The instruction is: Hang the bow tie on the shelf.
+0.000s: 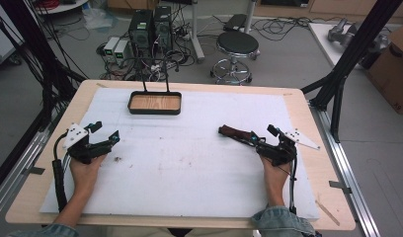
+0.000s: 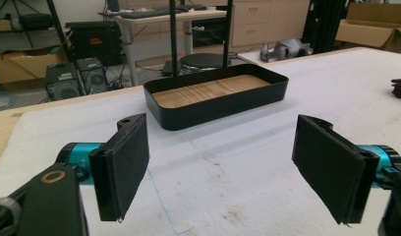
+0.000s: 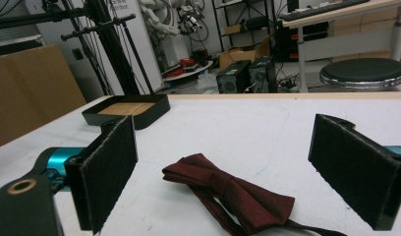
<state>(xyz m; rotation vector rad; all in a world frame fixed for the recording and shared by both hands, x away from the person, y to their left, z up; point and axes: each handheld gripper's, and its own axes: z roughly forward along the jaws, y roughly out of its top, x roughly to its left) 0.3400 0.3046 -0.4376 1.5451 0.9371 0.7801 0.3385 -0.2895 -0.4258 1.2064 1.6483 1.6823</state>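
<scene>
High view first: we see the right gripper (image 1: 261, 140) near the right edge of the table (image 1: 298, 98), with a dark red bow tie (image 1: 235, 133) lying flat on the white mat (image 1: 189, 163) just ahead of it, pointing toward the table's middle. The left gripper (image 1: 104, 134) rests near the left edge, well apart from the tie. A black tray (image 1: 155, 111) with a wooden floor sits near the far edge, a little left of centre, and nothing lies in it.

In the right gripper view the bow tie (image 3: 223, 189) lies between our two jaws, which stand wide open on either side of it and are not touching the cloth. A thin strap trails off toward the bottom right. In the left gripper view the jaws also stand wide apart with nothing between them, facing the tray (image 2: 218, 105).

We judge that we are at the approach step, just before the grasp, with the tray as the likely place for the tie. The next move calls for lowering the right jaws to the mat and closing them across the thick knot at the middle, since the wings are soft and the strap could drag or snag when lifted.
</scene>
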